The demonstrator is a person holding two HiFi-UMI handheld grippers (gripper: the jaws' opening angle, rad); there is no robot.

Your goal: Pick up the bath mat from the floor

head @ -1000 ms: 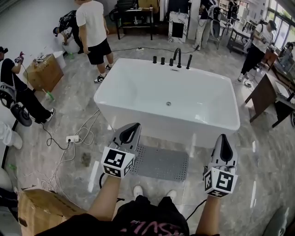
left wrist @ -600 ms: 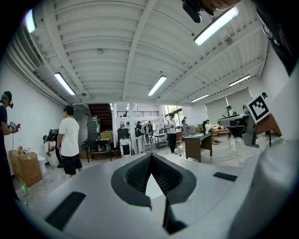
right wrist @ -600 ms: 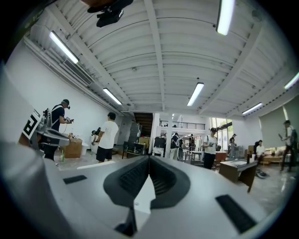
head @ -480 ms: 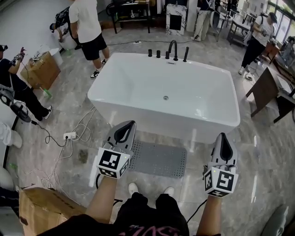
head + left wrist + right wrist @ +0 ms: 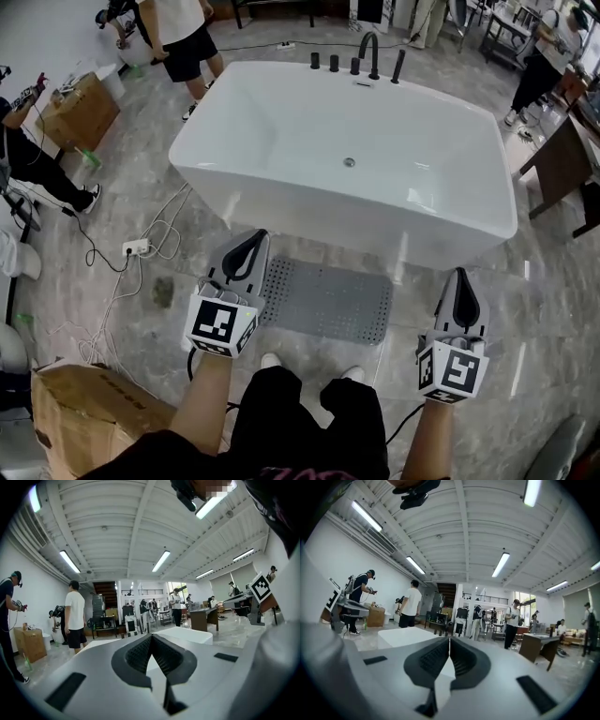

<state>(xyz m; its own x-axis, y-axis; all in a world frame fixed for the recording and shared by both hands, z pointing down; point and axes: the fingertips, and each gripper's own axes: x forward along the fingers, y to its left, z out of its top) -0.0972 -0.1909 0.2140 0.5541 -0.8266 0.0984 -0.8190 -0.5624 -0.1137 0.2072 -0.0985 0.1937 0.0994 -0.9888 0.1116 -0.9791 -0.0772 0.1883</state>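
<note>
A grey bath mat [image 5: 325, 301] lies flat on the floor between the person's feet and a white bathtub [image 5: 347, 159]. The left gripper [image 5: 243, 261] and right gripper [image 5: 464, 298] hover above it, both clenched and empty. The approach is under way; next they likely must open and lower to an edge.

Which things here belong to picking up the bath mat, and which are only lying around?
For the job:
- bath mat, flat on the floor before the tub
- left tongs and right tongs, both shut, holding nothing

Just lying about:
- bathtub
- tap
- power strip
- cardboard box
</note>
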